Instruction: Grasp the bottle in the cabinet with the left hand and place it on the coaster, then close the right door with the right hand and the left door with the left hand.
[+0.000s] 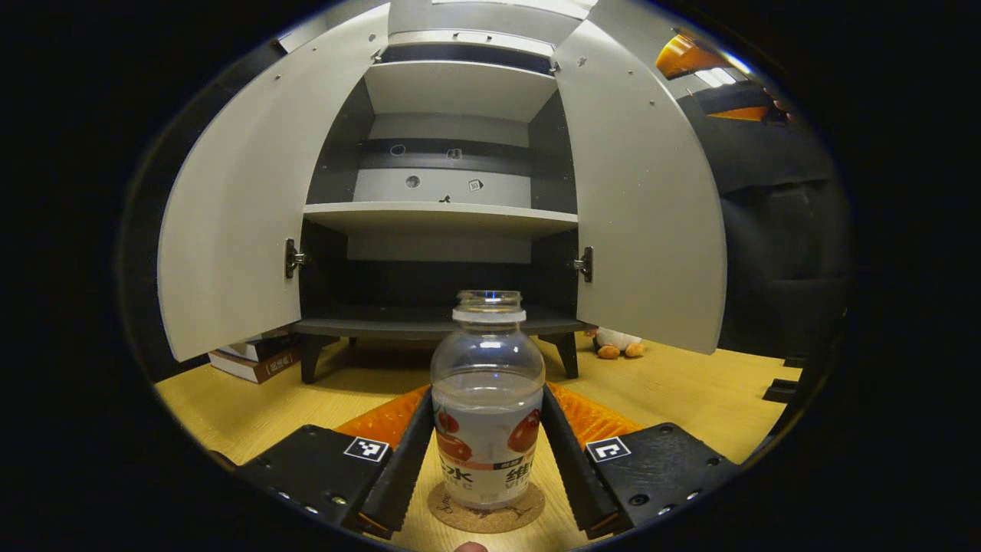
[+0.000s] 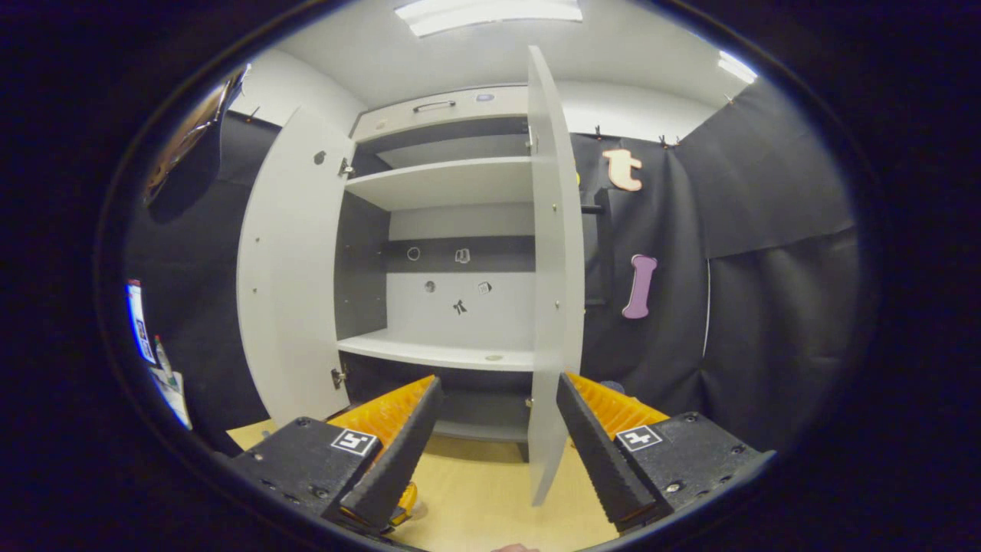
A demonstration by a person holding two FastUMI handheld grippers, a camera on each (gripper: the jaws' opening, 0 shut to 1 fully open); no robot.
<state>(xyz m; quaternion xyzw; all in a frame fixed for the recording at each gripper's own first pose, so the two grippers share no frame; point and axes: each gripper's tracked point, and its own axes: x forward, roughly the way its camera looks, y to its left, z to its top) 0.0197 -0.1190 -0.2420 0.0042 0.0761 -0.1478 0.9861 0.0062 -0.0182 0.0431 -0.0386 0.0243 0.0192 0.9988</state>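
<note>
**A:** Where does the bottle stand?

**B:** The clear plastic bottle with the white-and-red label (image 1: 488,406) stands upright on the round cork coaster (image 1: 486,512), on the pale wooden table (image 1: 690,391) in front of the cabinet. My left gripper (image 1: 488,452) has a finger close on either side of it; whether the pads press on the label or have just let go, I cannot tell from here.

**A:** So the first part is done?

**B:** I judge it nearly so: the bottle is out of the cabinet and seated on the coaster. What is left is to free my left claw and draw it back.

**A:** And the doors?

**B:** Both are wide open. In the left gripper view the grey left door (image 1: 230,222) and the grey right door (image 1: 644,207) swing out from the grey cabinet with white shelves (image 1: 441,218). My right gripper (image 2: 498,452) is spread wide and holds nothing; the right door (image 2: 553,291) shows edge-on between its fingers, seemingly apart from both.

**A:** Next?

**B:** Push the right door shut with the right claw, then the left door with the left
</note>
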